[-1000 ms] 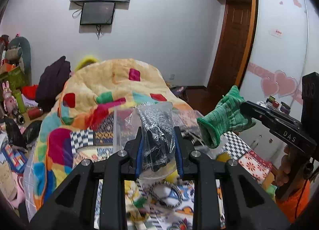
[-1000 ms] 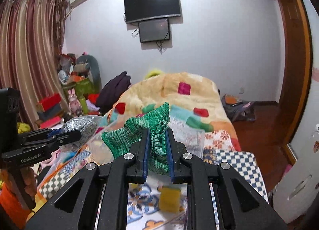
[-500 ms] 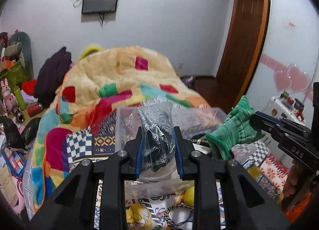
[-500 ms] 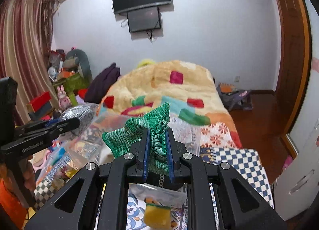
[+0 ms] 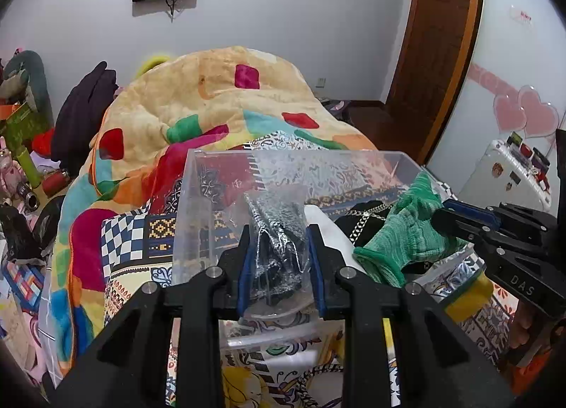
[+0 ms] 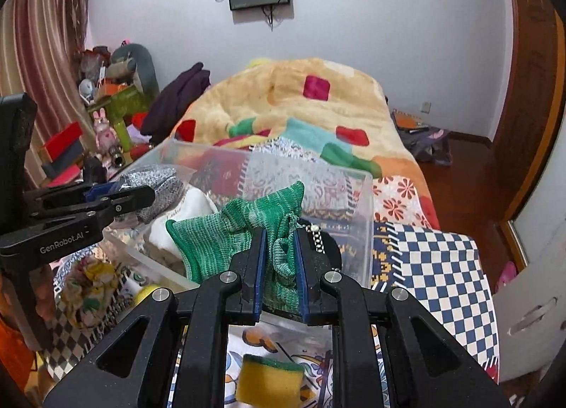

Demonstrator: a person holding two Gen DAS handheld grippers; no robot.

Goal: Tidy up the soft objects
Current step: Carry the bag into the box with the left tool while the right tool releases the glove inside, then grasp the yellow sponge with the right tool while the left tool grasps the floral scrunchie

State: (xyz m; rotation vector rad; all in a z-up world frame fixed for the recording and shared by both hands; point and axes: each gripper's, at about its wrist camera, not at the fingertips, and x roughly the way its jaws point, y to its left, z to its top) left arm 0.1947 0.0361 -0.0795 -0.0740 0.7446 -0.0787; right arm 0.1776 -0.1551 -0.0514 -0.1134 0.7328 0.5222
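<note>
My left gripper (image 5: pixel 277 231) is shut on a clear bag of grey knit fabric (image 5: pixel 277 227) and holds it over the near part of a clear plastic bin (image 5: pixel 198 174). My right gripper (image 6: pixel 279 234) is shut on a green knit cloth (image 6: pixel 226 234) and holds it over the same bin (image 6: pixel 368 195). The green cloth (image 5: pixel 406 231) and right gripper (image 5: pixel 445 217) show at the right of the left wrist view. The left gripper (image 6: pixel 148 192) with the grey fabric (image 6: pixel 155 181) shows at the left of the right wrist view. White cloth (image 6: pixel 191 206) and a black item with a chain (image 5: pixel 368 213) lie in the bin.
The bin stands on a patterned bedsheet (image 6: pixel 435 259) in front of a heaped colourful blanket (image 5: pixel 212 96). A yellow-green sponge (image 6: pixel 272 379) lies near the bed's front edge. Cluttered items and toys (image 6: pixel 106 107) stand at the left. A white cabinet (image 5: pixel 509 174) is at the right.
Both grippers have moved forward and down, bringing the bagged grey fabric and the green cloth from above the bed to over the clear bin. Both stay shut on their loads.
</note>
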